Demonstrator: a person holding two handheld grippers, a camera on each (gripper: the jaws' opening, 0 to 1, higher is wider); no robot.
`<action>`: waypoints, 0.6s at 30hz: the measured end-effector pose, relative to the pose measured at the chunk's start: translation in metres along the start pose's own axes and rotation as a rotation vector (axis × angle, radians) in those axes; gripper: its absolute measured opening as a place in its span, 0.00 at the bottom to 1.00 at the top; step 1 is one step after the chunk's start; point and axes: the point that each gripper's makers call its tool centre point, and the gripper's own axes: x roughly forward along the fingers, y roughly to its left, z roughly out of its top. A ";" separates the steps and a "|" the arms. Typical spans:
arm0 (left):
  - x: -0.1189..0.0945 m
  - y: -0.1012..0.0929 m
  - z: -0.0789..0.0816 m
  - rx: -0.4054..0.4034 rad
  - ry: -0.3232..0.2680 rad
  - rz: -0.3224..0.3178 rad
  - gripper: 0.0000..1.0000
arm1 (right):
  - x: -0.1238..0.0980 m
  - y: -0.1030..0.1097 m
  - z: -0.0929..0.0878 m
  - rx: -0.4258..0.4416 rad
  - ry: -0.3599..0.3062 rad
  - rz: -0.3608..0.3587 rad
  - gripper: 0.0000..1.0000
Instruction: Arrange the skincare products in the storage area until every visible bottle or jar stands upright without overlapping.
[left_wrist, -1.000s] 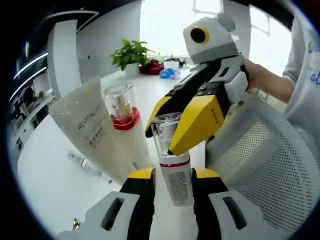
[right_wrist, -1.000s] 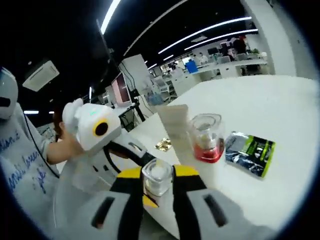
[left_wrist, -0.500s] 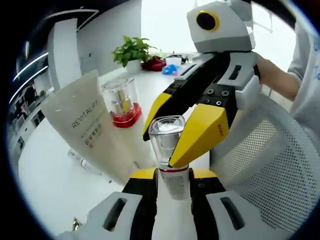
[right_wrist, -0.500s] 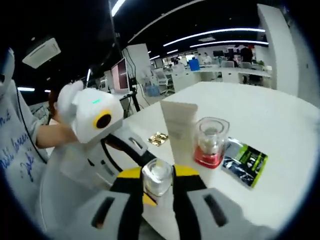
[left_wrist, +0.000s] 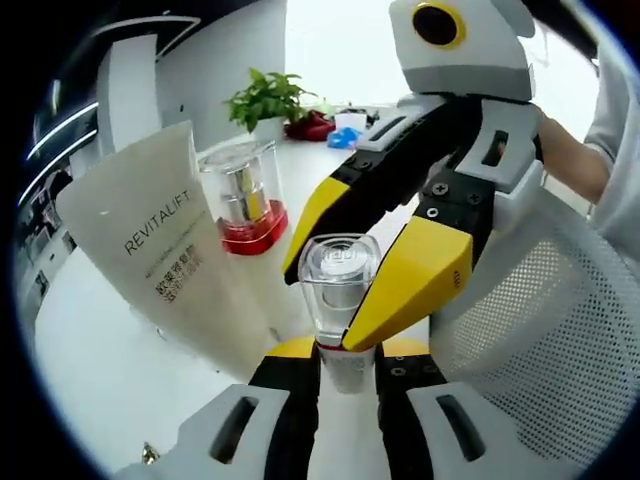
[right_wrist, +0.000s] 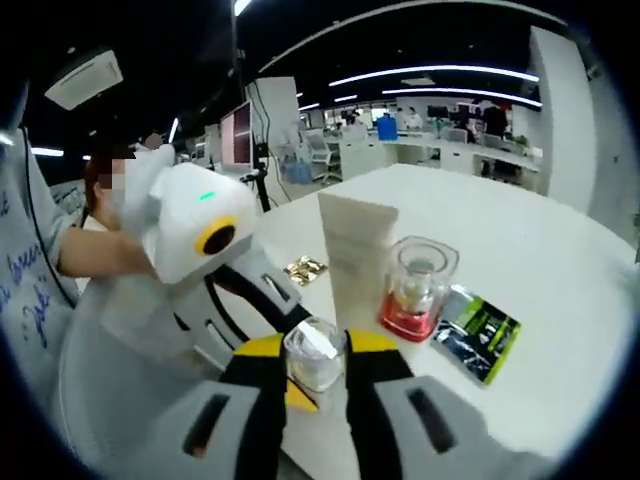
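Bottle (left_wrist: 338, 300): clamped by left gripper (left_wrist: 345, 362) and right gripper (right_wrist: 315, 362), off table (right_wrist: 520, 260).
Upright: tube (left_wrist: 165, 250), jar (right_wrist: 415, 290).
Left: setting bottle down.

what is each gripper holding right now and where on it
Both hold one clear-capped bottle: the left gripper clamps its body below the cap, the right gripper clamps the clear cap.

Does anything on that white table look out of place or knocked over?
Not much. The cream tube and red-based jar stand upright. A dark green sachet lies flat beside the jar, and a small gold wrapper sits loose on the table; both look like strays.
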 end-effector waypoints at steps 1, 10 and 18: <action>0.001 0.000 0.000 -0.004 0.000 -0.005 0.17 | 0.001 -0.001 -0.001 -0.001 0.003 -0.002 0.21; 0.008 0.001 -0.006 0.006 -0.005 -0.008 0.17 | 0.004 -0.002 -0.009 -0.016 0.022 -0.022 0.21; 0.010 0.002 -0.008 0.004 -0.015 -0.008 0.17 | 0.006 -0.002 -0.011 -0.015 0.026 -0.025 0.22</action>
